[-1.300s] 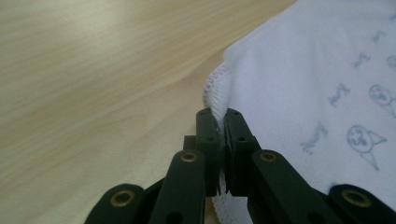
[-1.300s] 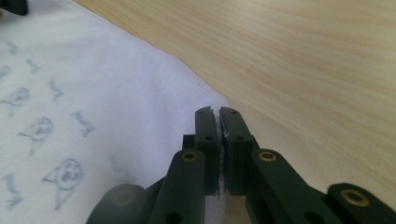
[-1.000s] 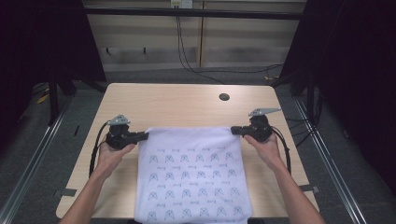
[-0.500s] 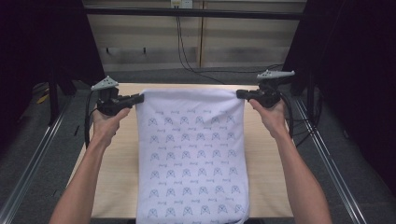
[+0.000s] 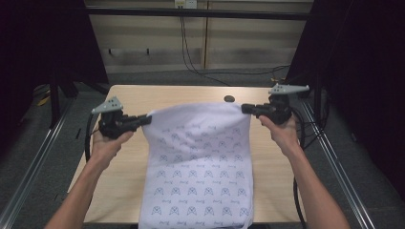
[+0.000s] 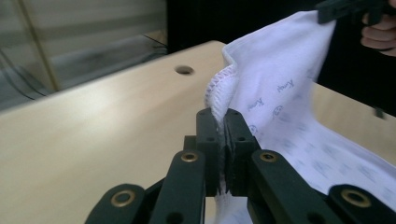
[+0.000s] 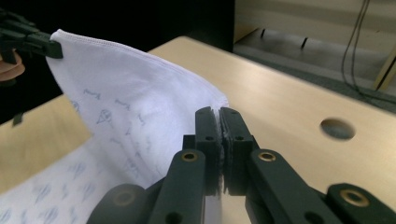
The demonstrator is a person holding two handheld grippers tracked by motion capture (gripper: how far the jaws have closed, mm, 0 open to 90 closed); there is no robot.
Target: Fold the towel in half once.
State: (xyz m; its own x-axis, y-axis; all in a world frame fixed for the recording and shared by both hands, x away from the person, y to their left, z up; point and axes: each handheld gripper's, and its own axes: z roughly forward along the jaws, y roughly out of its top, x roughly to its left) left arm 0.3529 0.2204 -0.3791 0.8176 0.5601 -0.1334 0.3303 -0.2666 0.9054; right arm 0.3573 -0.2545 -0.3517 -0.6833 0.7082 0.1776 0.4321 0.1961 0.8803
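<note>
- The near end of the printed white cloth [image 5: 198, 171] ran over the table's near edge and was cut off at the bottom of the high view; its underside was hidden.
- In the left gripper view, the corner pinched in the left tongs [image 6: 223, 140] was swallowed between the black jaws, with only a stitched, wavy hem [image 6: 215, 88] showing above them.
- In the right gripper view, the right tongs [image 7: 219, 140] were clamped tight on the opposite corner, the fabric squeezed into the thin seam between the jaws.
- The small blue-grey prints on the cloth were too fine to read.
- The cloth was thin, soft cotton-like fabric, held up off the table between the two tongs, sagging slightly along its top edge and draping down toward the person.
- The left tongs [image 5: 136, 121] sat lower than the right tongs [image 5: 248, 109] in the high view.
- The table [image 5: 143, 98] was pale, smooth wood with rounded corners; a round hole [image 5: 229, 99] lay just beyond the right tongs.
- Dark cables [image 5: 191, 52] hung down the wall beyond the table, well apart from both tongs.
</note>
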